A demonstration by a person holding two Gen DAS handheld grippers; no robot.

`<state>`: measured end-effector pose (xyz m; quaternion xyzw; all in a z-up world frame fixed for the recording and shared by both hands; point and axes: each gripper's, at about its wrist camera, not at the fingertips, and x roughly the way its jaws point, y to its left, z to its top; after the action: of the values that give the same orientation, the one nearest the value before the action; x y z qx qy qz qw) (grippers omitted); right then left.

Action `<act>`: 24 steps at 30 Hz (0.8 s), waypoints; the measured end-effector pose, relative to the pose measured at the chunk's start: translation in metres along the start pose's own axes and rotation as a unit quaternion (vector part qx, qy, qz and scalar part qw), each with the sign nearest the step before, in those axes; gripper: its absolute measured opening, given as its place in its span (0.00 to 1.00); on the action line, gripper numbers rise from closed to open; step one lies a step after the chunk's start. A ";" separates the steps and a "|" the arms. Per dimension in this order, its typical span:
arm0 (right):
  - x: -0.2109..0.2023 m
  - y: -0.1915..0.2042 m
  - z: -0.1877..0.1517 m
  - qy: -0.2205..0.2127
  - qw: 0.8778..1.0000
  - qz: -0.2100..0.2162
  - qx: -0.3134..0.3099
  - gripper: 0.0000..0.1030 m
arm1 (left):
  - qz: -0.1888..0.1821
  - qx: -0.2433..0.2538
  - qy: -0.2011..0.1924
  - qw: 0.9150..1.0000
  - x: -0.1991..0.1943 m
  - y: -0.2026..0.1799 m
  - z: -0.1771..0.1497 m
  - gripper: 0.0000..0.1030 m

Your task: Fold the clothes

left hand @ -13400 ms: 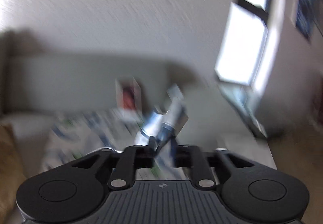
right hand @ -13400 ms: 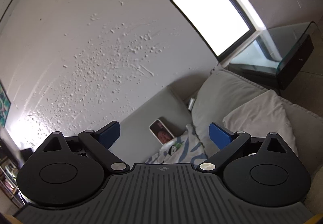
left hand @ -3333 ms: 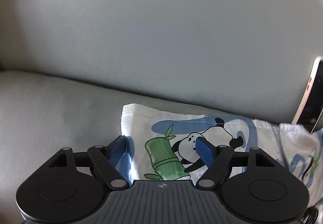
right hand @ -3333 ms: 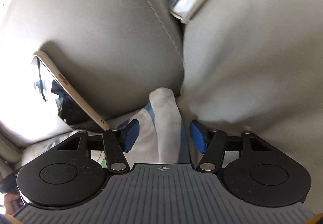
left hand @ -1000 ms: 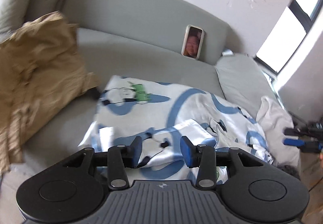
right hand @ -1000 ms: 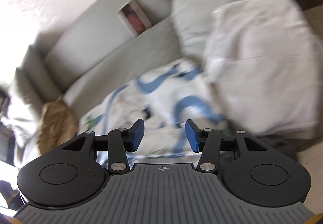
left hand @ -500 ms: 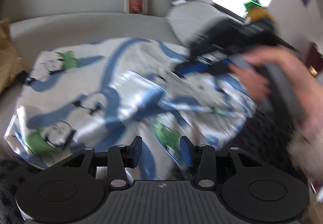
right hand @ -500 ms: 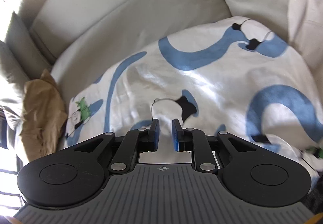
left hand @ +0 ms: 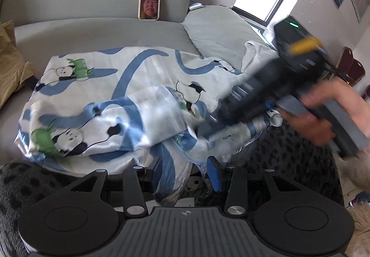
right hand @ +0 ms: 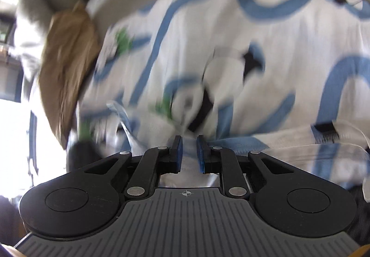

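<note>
A white panda-print cloth with blue swirls (left hand: pixel 129 85) lies spread and rumpled on the grey sofa seat (left hand: pixel 92 30). My left gripper (left hand: pixel 185 174) is open at the cloth's near edge, with a hanging fold between its fingers. My right gripper (right hand: pixel 189 153) is shut on a fold of the same cloth (right hand: pixel 231 53), and it shows blurred in the left wrist view (left hand: pixel 208 122), pressed into the cloth's right side.
A phone (left hand: pixel 149 2) leans on the sofa back. A brown garment (left hand: pixel 11 65) lies at the sofa's left. A grey cushion (left hand: pixel 219 30) and a white garment (left hand: pixel 256 55) sit at the right. A dark spotted rug (left hand: pixel 289 159) covers the floor.
My right gripper has stayed shut on the cloth and moved fast with it, blurring its view. My left gripper has opened wider at the cloth's near edge.
</note>
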<state>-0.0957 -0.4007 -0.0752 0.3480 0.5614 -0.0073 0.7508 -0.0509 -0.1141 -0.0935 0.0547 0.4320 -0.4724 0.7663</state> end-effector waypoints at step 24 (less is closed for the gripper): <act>0.026 0.044 -0.051 0.017 0.994 0.045 -0.098 0.35 | 0.008 -0.046 -0.037 0.998 -0.045 -0.005 -0.015 0.41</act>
<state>-0.1109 -0.3307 -0.0810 0.2974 0.5559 0.0873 0.7713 -0.0719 -0.0784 -0.0692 0.0056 0.4243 -0.4477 0.7871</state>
